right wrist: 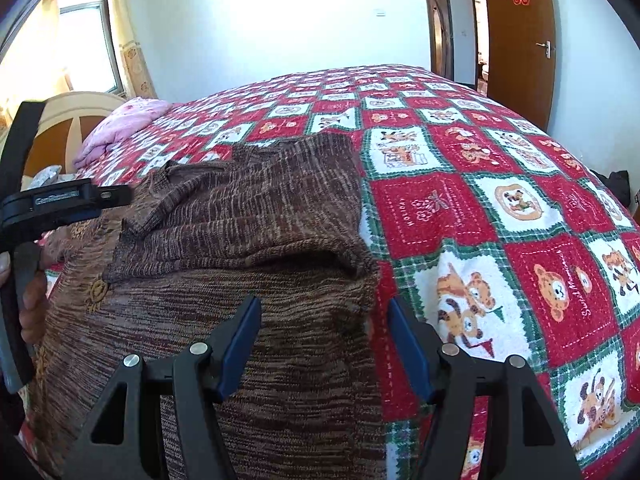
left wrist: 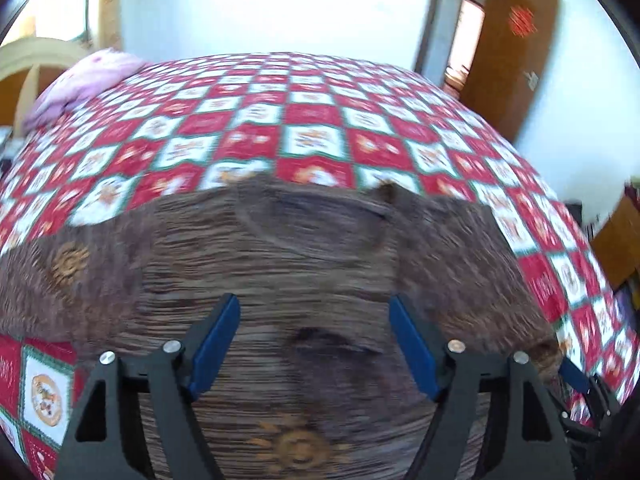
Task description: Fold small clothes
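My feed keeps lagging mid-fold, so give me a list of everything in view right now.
sweater: one, brown knit, on the bed, sleeve folded across it
bedspread: one, red and white checks, covering the bed
quilt: one, pink, bunched at the far left of the bed
headboard: one, cream, behind the quilt
door: one, brown, open, far right, red paper-cut on it
window: one, far left, curtain beside it
left tongs: blue pads, open, over the sweater
right tongs: blue pads, open, at the sweater's right edge
hand: one, at the left edge of the right wrist view
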A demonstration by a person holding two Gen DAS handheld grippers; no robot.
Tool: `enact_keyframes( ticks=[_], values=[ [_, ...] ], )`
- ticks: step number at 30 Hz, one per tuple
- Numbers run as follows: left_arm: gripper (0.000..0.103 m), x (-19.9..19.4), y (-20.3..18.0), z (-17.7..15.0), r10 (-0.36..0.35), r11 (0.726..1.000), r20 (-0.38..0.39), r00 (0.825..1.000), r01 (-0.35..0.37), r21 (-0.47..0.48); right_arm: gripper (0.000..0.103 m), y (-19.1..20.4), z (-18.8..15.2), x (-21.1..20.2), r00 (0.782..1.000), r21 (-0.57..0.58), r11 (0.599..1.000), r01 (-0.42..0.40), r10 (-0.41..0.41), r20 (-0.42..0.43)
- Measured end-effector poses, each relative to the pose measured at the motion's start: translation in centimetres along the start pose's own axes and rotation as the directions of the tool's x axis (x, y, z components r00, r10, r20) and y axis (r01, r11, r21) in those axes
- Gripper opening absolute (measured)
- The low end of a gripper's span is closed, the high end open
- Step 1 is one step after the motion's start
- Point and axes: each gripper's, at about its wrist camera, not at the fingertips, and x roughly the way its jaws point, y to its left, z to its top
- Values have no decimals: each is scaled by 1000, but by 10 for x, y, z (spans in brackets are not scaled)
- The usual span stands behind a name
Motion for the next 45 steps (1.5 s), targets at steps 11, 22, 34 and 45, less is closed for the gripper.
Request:
enact_keyframes(
  ticks=[11, 22, 34, 45],
  values=[
    [81, 20, 88, 0, 410, 902, -70, 909, -416, -114, 66, 0, 1, -3, 1000, -7, 1000, 0, 0, 10],
    [100, -2, 30, -36, 235, 972, 42, 971, -236, 21, 69, -6, 46, -14, 992, 0, 993, -119, 119, 48],
    [102, 4, 32, -58, 120, 991, -26, 992, -121, -54, 69, 16, 31, 33, 972, -135, 977, -164, 137, -191],
    [102, -48, 94, -87, 230, 968, 34, 973, -225, -113, 70, 63, 38, 58, 950, -145, 945, -292, 269, -159]
  ],
)
